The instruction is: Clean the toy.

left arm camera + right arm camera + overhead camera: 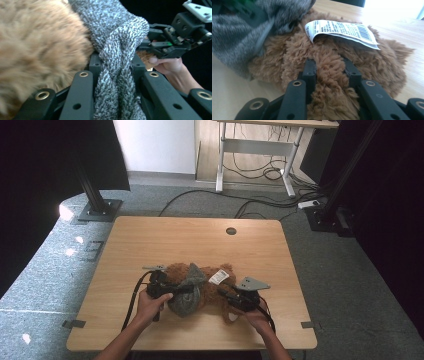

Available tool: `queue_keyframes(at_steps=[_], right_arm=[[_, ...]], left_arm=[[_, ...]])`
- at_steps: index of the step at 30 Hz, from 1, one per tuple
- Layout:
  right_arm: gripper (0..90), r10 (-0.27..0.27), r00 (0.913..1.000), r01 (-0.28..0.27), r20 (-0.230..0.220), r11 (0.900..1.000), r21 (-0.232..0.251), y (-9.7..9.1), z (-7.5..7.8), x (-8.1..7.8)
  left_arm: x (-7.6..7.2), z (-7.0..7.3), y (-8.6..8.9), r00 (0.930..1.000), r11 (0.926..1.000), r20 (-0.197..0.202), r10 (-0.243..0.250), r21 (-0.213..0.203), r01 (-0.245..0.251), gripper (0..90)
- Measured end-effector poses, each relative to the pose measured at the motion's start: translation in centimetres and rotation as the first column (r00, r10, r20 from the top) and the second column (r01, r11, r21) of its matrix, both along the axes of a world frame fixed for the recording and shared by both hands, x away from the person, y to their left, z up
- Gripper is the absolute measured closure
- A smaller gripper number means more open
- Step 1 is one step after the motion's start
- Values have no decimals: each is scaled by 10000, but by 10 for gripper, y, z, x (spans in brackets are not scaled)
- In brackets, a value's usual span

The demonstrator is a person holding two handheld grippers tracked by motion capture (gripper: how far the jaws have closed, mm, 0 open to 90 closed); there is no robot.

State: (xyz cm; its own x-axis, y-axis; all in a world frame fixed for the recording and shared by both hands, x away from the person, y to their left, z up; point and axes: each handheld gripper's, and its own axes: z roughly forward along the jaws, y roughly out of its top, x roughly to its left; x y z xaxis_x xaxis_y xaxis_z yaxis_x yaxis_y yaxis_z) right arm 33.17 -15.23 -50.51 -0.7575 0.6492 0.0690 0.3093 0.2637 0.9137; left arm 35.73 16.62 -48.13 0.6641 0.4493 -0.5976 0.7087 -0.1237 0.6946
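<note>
A brown plush toy [215, 282] lies on the wooden table [200, 242], with a grey knitted garment [189, 292] over its left half. My left gripper [186, 289] is shut on a bunched fold of that grey knit [116, 75], right beside the brown fur [37, 45]. On the other side, my right gripper [223, 293] is shut on a tuft of the toy's fur [329, 75]. A white printed label [342, 31] sticks out of the plush [352, 55] just beyond the right jaws, and the grey knit [239, 37] lies at the upper left there.
A round cable hole [231, 231] sits near the table's far edge. Beyond the table stand a black stand base [99, 210], a white desk frame [255, 150] and loose cables on the carpet [250, 205].
</note>
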Motion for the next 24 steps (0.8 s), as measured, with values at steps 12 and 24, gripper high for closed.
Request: queue_keyframes(at_steps=[12,24], right_arm=[[694,37,9981,-5,615,9987,-515,9,-2,-8],[692,214,9963,-149,837,9969,-773,6,-5,-15]], left_arm=[[23,43,-69,9964,9950,697,-490,905,427,704],[25,19,-32,9998,9888,18,-192,1481,187,714]])
